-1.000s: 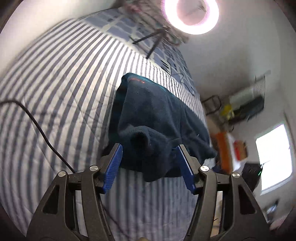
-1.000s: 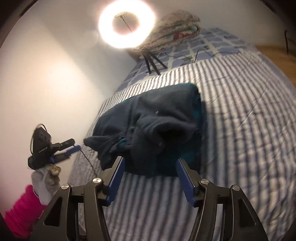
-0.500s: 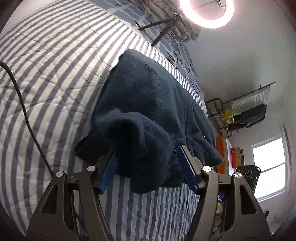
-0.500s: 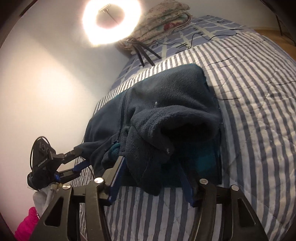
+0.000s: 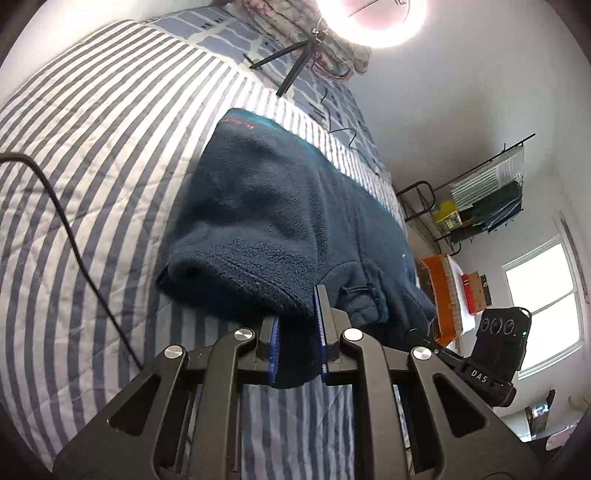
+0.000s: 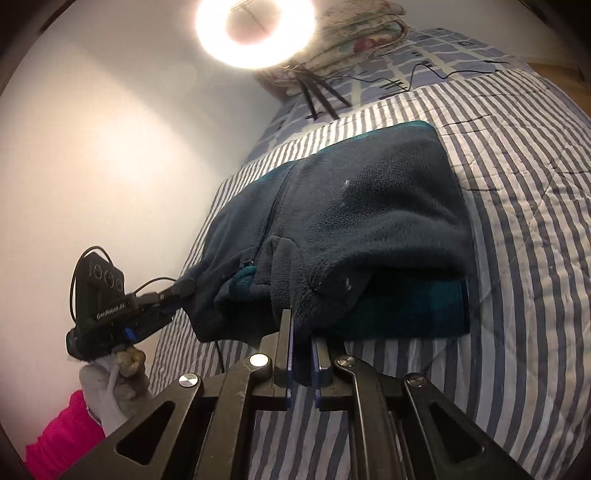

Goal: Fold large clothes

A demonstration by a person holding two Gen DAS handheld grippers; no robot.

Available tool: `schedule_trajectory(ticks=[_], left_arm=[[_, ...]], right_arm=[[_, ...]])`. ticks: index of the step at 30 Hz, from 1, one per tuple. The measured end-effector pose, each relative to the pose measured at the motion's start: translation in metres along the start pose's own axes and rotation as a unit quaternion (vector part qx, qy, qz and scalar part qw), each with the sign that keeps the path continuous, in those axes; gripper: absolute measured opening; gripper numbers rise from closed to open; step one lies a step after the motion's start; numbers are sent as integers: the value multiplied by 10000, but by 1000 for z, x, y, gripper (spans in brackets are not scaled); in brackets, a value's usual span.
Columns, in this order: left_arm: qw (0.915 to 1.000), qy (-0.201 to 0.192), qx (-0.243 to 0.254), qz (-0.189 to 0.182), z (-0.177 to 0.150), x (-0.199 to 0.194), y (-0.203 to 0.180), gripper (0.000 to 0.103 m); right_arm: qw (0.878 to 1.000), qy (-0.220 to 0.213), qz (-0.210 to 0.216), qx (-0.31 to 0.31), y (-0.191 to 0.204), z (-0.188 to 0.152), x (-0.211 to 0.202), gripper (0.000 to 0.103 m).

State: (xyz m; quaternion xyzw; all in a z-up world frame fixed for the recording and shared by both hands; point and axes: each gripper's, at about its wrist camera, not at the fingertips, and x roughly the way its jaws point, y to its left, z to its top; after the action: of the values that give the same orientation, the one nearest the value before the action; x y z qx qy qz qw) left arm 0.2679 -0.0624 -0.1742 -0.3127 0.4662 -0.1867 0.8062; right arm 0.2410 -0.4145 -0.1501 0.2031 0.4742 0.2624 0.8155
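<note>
A dark blue fleece jacket [image 5: 280, 206] lies folded across the striped bed; it also shows in the right wrist view [image 6: 369, 206]. My left gripper [image 5: 297, 321] is shut on the near edge of the fleece, with fabric bunched between its blue pads. My right gripper [image 6: 301, 332] is shut on the near edge too, by the zipper and collar. The other gripper [image 6: 110, 314] shows at the left of the right wrist view, held by a gloved hand. A teal lower layer [image 6: 406, 306] shows under the fold.
The blue and white striped quilt [image 5: 92, 147] covers the bed. A black cable [image 5: 74, 229] runs across it on the left. A ring light on a tripod [image 6: 255, 33] and folded bedding [image 6: 354, 40] stand at the head. A rack [image 5: 480, 199] and a window [image 5: 546, 310] are at the right.
Both grippers have moved in onto the near edge of the fleece and shut on it; earlier both were open and a little short of the fabric.
</note>
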Motion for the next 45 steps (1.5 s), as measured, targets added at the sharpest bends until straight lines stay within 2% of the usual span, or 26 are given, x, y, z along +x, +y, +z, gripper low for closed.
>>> schedule_trajectory(ticks=[2, 5, 9, 12, 14, 15, 16, 20, 23, 25, 27, 30, 33, 35, 37, 45], left_arm=[[9996, 201, 110, 187, -11, 9, 6, 14], [9980, 433, 184, 432, -23, 26, 14, 14], [9964, 466, 365, 606, -31, 29, 9, 14], [9947, 437, 624, 694, -33, 18, -4, 17], [9919, 409, 920, 774, -36, 7, -13, 25], [9902, 417, 1058, 808, -39, -1, -15, 25], [9887, 388, 1194, 820, -41, -12, -18, 25], [9881, 144, 1391, 635, -44, -52, -24, 25], [9855, -194, 1547, 662, -30, -68, -30, 25], [9864, -451, 1429, 680, -14, -70, -30, 26], [9888, -721, 1120, 667, 9, -65, -29, 26], [9851, -852, 1112, 995, 35, -52, -34, 26], [9786, -981, 1243, 1318, 53, -37, -43, 26], [9752, -1018, 1341, 1439, 64, -21, -47, 26], [9730, -968, 1436, 1527, 71, -4, -49, 26], [9617, -817, 1802, 1896, 85, 44, -55, 26]], right_arm=[[9999, 104, -121, -65, -1, -6, 1, 5], [9976, 355, -577, -150, -9, -16, 16, 4], [9924, 596, -1049, -225, -26, -20, 33, 4], [9930, 648, -953, -271, -24, -19, 34, 6], [9929, 686, -909, -348, -18, -18, 28, 17], [9920, 714, -945, -436, -15, -20, 22, 32], [9916, 734, -933, -511, -13, -20, 17, 36], [9908, 877, -609, -826, -1, -30, -19, 36], [9910, 467, -413, -1187, 14, -22, -50, 36], [9911, 18, -433, -1261, 22, -12, -59, 36], [9855, -627, -755, -1384, 30, 2, -63, 36], [9796, -1097, -991, -1360, 35, 27, -52, 36], [9760, -1096, -1296, -1363, 37, 52, -27, 35], [9702, -1009, -1657, -1450, 39, 67, -8, 35], [9687, -924, -1820, -1416, 33, 74, 4, 35], [9698, -650, -1934, -1334, 8, 102, 36, 31]])
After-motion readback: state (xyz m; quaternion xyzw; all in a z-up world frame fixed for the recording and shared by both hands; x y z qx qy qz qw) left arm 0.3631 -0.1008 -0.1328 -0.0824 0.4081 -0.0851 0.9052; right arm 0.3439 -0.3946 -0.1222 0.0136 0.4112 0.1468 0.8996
